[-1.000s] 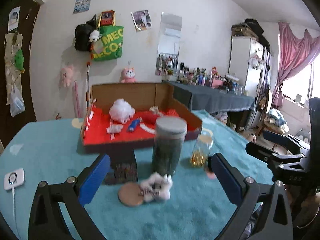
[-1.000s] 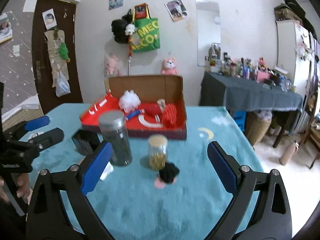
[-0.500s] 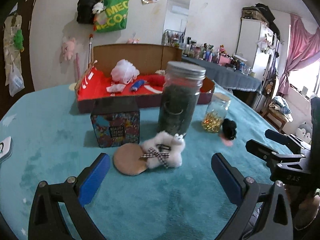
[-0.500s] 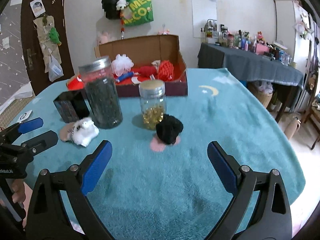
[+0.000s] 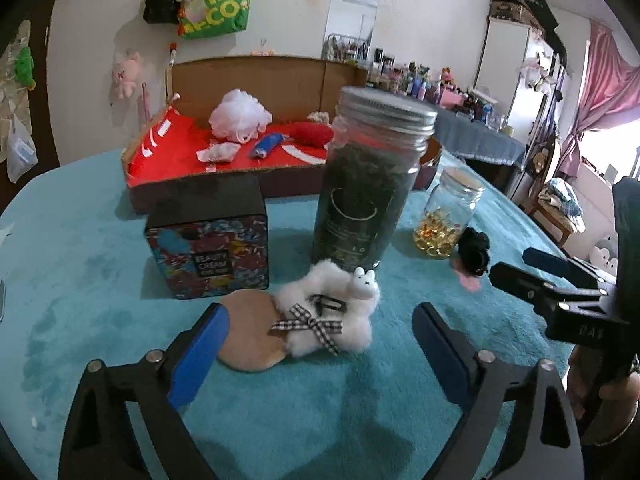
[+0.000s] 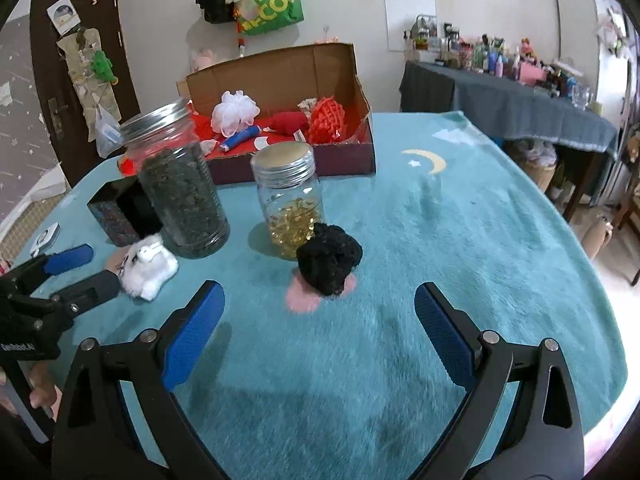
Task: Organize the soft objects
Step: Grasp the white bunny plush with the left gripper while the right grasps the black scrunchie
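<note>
**Both grippers tilted down over the teal cloth, jaws apart**

The left gripper angles down toward the teal plush tablecloth. Its blue-padded fingers stand wide apart and have just been closing a little. Nothing is pressed between them; the white fluffy plush toy with a checked bow lies just ahead of the gap at lower centre, touching a round tan pad. Behind the toy stand a tall glass jar of dark leaves and a patterned square tin.

The right gripper also points down at the cloth, jaws spread and empty. Ahead of it, at the centre of the right wrist view, a black knitted soft ball rests on a pink piece, touching a small glass jar of golden capsules. In the upper middle an open cardboard box with red lining holds a white mesh puff and other red soft things. A hand grips the right gripper's handle at the lower right edge of the left wrist view.
</note>
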The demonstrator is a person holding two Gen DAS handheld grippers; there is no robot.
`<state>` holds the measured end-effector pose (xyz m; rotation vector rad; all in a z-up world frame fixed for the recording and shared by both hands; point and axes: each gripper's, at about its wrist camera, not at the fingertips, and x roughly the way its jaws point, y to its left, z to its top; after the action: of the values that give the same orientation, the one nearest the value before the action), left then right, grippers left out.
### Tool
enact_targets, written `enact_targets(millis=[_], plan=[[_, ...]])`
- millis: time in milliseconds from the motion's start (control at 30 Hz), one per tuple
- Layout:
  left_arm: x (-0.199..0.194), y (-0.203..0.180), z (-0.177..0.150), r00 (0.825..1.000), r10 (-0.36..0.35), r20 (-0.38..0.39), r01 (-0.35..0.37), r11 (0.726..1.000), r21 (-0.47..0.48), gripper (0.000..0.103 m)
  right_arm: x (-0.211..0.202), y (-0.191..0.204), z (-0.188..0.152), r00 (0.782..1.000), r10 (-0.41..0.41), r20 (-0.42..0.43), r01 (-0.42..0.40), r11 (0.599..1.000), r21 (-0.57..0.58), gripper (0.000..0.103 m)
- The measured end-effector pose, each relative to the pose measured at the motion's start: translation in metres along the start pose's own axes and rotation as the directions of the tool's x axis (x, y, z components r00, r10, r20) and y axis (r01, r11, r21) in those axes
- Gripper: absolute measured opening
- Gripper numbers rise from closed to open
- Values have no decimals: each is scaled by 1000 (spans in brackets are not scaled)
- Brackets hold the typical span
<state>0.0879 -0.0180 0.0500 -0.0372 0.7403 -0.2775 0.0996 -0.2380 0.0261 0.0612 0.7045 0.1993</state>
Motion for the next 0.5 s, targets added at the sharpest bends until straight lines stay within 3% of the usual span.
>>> enact_targets(millis=[100,200,300,333,433,500], plan=[[12,0,4,999,-11,-43,11,1000,-2,81,14,-4,8,999,3,-43,-3,1000,1,95],[19,1,5,998,-2,-70,3,1000,5,75,28,-6,14,996,15,-90,-15,1000,-2,85],[20,2,5,997,9,-78,-7,1000,26,63,37,-7,15,992,27,-120,-27,1000,-1,69],[20,3,6,997,9,-78,-7,1000,30,56,39,-7,15,991,43,-128,-42,999,5,59],[18,5,6,997,-7,-80,10,999,35,52,42,-6,15,988,68,-139,-68,998,2,34],[15,5,8,997,-12,-78,15,999,40,51,39,-5,13,988,80,-131,-81,997,-5,31]])
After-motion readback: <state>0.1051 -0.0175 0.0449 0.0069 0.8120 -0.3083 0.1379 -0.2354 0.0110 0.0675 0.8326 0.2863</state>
